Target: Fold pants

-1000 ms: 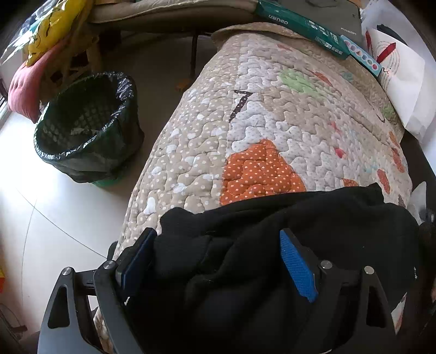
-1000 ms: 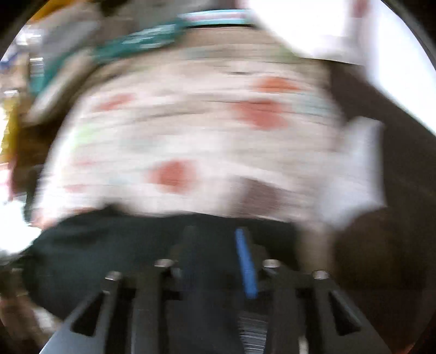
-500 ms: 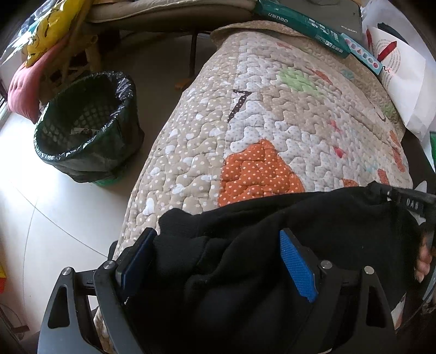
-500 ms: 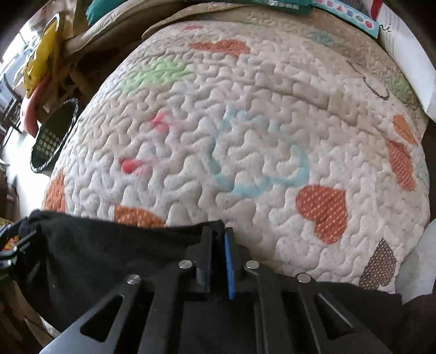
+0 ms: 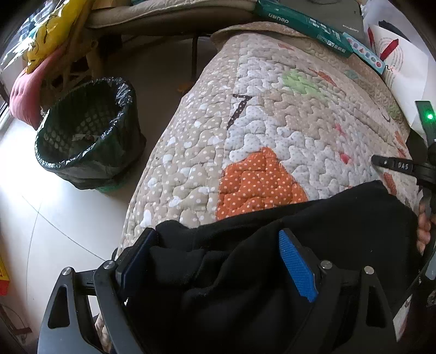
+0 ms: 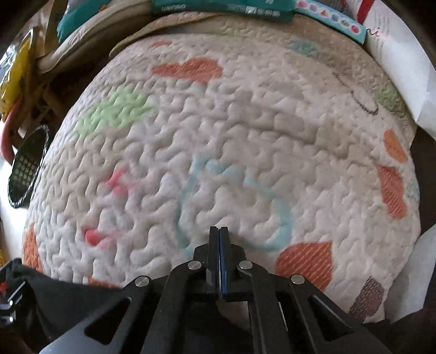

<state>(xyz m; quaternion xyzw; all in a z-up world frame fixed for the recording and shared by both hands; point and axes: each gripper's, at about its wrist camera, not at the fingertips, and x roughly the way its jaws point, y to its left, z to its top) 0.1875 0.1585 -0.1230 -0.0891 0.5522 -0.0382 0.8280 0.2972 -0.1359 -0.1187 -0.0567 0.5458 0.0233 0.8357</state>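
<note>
Black pants (image 5: 272, 258) lie bunched at the near end of a patterned quilt (image 5: 272, 122). My left gripper (image 5: 215, 253) stands wide open astride a thick fold of them; the blue pad (image 5: 297, 266) shows bare and does not press the cloth. In the right wrist view, my right gripper (image 6: 219, 231) is shut with its fingertips together over the quilt (image 6: 245, 122), just past the pants' edge (image 6: 62, 294). I see no cloth between its tips. A person's hand (image 5: 423, 231) shows at the right edge of the left wrist view.
A bin lined with a black bag (image 5: 87, 130) stands on the pale floor left of the quilt. Green boxes (image 5: 302, 20) and white paper (image 5: 403, 62) lie at the quilt's far end. A chair with yellow and pink cloth (image 5: 41, 54) stands far left.
The right gripper's jaws closed fully and it travelled forward from the pants' edge out over the quilt. The left gripper and the pants stayed in place.
</note>
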